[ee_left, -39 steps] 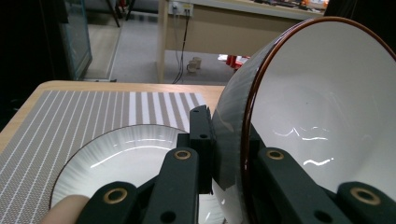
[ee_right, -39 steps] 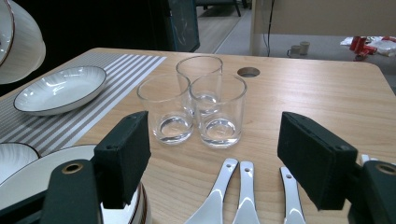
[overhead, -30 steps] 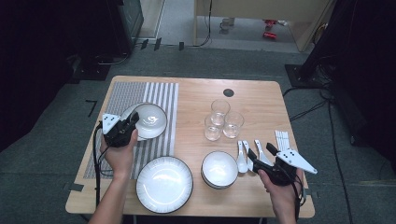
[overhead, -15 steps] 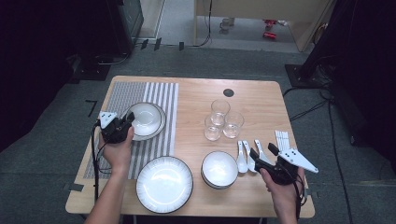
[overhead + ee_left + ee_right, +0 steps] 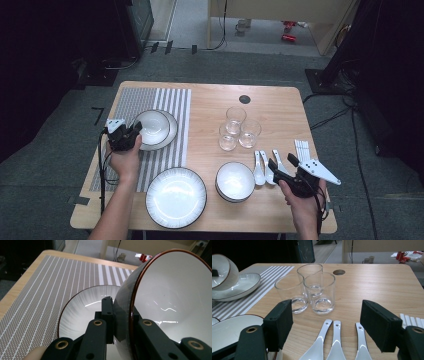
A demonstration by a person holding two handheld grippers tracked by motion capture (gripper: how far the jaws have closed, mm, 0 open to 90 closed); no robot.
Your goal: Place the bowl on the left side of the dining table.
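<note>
I am clamping my left hand-held gripper [image 5: 134, 131] on the rim of the bowl [image 5: 172, 302], one jaw inside and one outside its wall. The bowl is tilting over the plate [image 5: 82, 312], which is lying on the striped mat [image 5: 150, 100] at the desk's [image 5: 280, 115] left side. My right hand-held gripper [image 5: 327, 325] is hovering released, jaws wide apart, right of that plate, just above three white spoons [image 5: 335, 340], with three glasses [image 5: 317, 290] beyond them.

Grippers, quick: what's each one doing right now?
Left gripper: shut on the bowl rim, tilted over the plate.
Right gripper: open, holding nothing.
</note>
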